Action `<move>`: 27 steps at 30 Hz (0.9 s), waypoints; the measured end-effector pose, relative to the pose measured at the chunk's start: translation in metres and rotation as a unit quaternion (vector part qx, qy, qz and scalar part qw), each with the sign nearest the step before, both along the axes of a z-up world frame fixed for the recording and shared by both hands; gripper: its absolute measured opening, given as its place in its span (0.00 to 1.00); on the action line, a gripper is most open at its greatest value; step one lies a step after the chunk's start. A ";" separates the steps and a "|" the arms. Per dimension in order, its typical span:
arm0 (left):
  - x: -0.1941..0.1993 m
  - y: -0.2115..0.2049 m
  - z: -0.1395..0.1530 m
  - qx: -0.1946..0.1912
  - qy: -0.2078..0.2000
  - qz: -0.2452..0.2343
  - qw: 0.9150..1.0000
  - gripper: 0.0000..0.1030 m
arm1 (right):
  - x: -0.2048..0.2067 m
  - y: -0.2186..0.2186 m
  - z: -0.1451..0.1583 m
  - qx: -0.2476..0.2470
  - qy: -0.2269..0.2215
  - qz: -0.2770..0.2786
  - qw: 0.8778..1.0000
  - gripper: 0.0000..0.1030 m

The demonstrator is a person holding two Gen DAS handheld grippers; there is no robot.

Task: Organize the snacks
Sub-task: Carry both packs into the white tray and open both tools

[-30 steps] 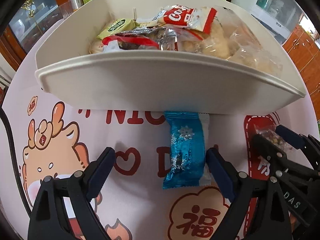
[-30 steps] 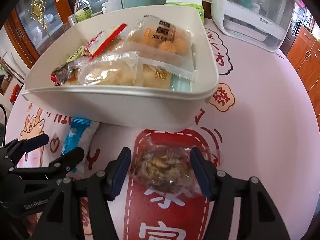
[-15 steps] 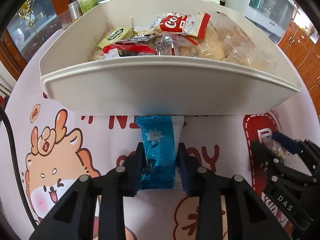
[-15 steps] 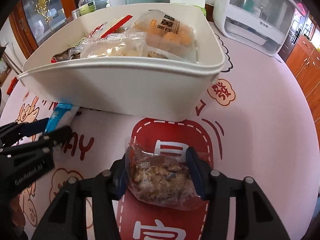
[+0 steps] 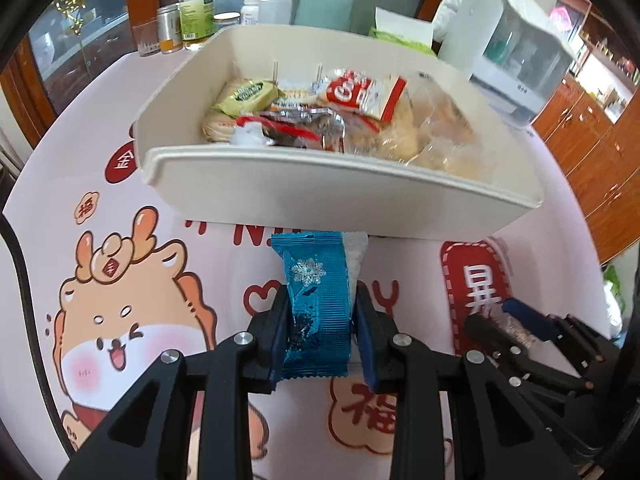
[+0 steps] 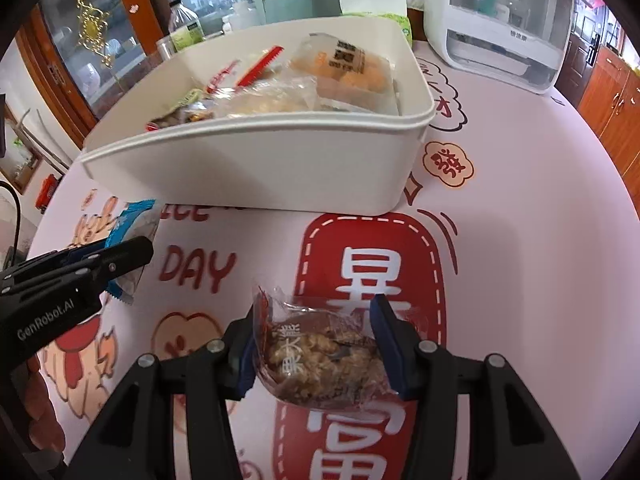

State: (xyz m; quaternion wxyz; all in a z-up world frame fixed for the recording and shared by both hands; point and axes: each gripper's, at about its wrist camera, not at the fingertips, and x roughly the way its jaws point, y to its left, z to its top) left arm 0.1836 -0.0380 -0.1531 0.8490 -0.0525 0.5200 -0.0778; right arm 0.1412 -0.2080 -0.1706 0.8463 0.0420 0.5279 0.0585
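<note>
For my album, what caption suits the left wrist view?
Left gripper clamps a blue snack packet before the white bin of snacks.

A shiny blue snack packet (image 5: pixel 318 308) bears a silver snowflake; the bin (image 5: pixel 320 196) is plain cream-white.

Snacks (image 5: pixel 320 120) in bin (image 5: pixel 320 200); appliance (image 6: pixel 504 20) behind

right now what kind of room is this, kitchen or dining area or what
Probably a home dining room: a round table with a cartoon festive tablecloth, a glass-fronted wooden cabinet behind it, and a white countertop appliance beside a white bin of snacks.
</note>
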 end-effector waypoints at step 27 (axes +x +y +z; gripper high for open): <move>-0.001 0.013 0.177 0.051 -0.152 -0.031 0.987 0.28 | 0.011 0.026 0.180 0.030 -0.155 0.040 0.987 0.50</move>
